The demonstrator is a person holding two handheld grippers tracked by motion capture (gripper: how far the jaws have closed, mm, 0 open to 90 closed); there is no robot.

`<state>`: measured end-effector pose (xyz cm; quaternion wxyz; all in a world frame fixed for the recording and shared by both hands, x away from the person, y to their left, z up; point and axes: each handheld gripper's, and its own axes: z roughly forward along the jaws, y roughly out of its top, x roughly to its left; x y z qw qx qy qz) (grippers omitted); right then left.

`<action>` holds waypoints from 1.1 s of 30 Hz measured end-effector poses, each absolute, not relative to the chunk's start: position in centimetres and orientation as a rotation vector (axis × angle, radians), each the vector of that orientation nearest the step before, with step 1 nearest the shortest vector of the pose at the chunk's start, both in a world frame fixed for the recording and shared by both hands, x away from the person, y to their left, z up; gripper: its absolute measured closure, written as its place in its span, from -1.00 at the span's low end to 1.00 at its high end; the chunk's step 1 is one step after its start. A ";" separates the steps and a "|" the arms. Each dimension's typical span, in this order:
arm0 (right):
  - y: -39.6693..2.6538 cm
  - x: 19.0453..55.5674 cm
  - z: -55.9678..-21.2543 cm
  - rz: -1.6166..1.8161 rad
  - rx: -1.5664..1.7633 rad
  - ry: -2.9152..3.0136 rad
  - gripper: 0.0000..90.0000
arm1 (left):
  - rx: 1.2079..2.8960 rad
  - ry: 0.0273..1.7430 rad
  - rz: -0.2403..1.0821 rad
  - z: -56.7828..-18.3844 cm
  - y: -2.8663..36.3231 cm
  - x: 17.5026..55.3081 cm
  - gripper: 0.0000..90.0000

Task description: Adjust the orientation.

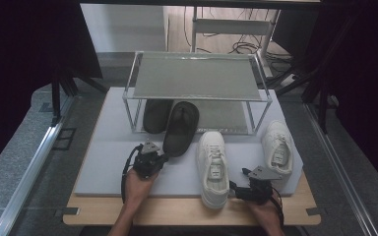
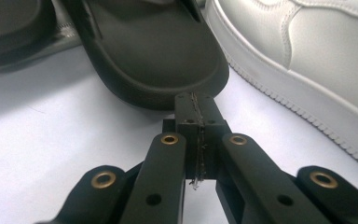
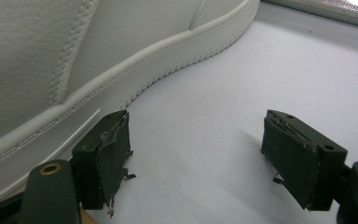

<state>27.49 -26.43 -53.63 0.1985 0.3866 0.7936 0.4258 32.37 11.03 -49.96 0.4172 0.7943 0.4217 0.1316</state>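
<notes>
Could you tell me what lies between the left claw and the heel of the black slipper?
Nothing: in the left gripper view the shut left claw sits right at the black slipper, with bare white mat around.

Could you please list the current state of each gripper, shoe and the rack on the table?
left gripper: shut, empty, tips at the heel of the near slipper.
right gripper: open, empty, beside the near sneaker.
near slipper: half out of the rack.
far slipper: on the lower shelf.
near sneaker: upright on the mat.
far sneaker: upright on the mat.
rack: top shelf bare.

Black hand-held gripper (image 2: 198,116), brass rivets, frayed pads
</notes>
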 end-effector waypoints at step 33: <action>-26.4 27.5 -53.6 1.193 1.082 2.220 -0.47 | 1.987 1.081 0.419 -50.8 7.8 39.2 1.00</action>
